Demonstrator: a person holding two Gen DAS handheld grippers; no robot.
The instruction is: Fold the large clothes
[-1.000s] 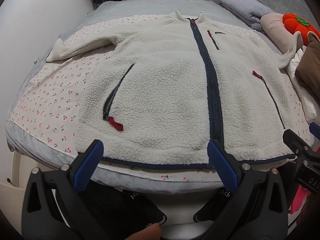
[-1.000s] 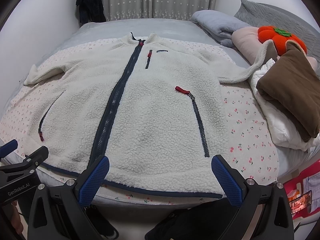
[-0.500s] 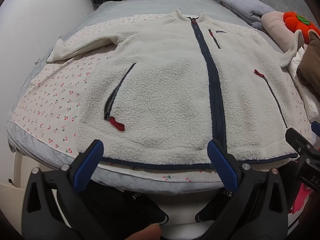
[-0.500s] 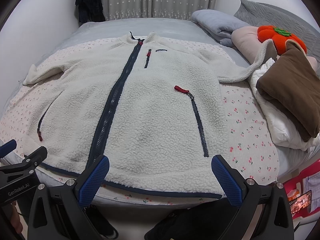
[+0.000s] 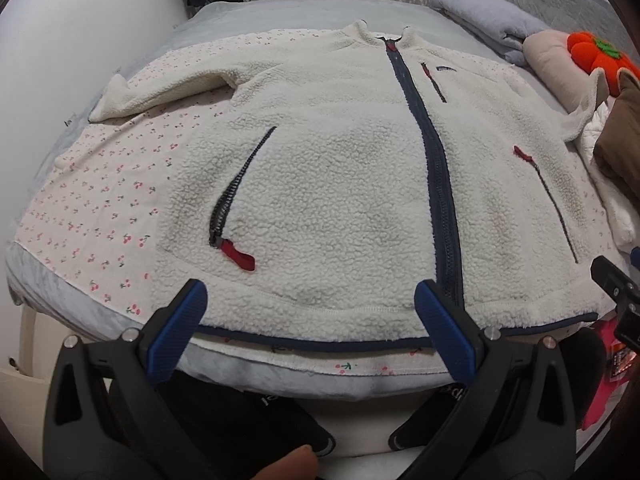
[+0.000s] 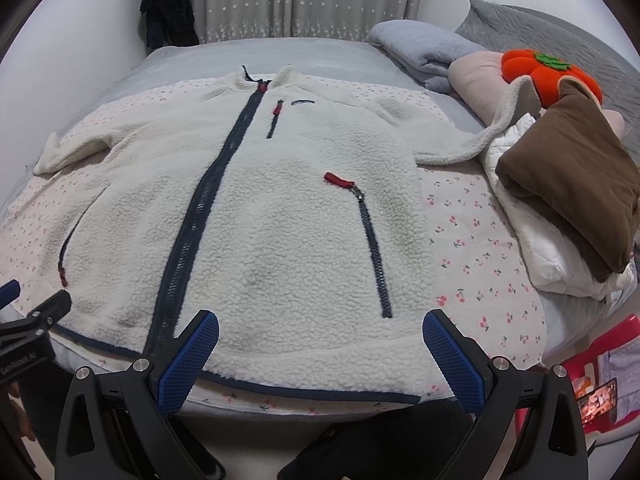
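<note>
We'd nudged both claws, left (image 5: 308, 312) and right (image 6: 320, 344), closer to the cream fleece zip jacket's (image 5: 360, 200) hem at the bed's (image 5: 100, 312) near edge; both released, folding unstarted.

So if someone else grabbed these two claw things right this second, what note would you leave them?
Left claw: open, empty, at the near hem, left of the front zipper.
Right claw: open, empty, at the hem on the other side of the zipper.
Fleece jacket: flat, front up, zipped, on the cherry-print sheet. One sleeve lies out to the side; the other sleeve runs up against the folded pile.
Done: jacket spread out.
Left: every fold; nothing is gripped yet.
</note>
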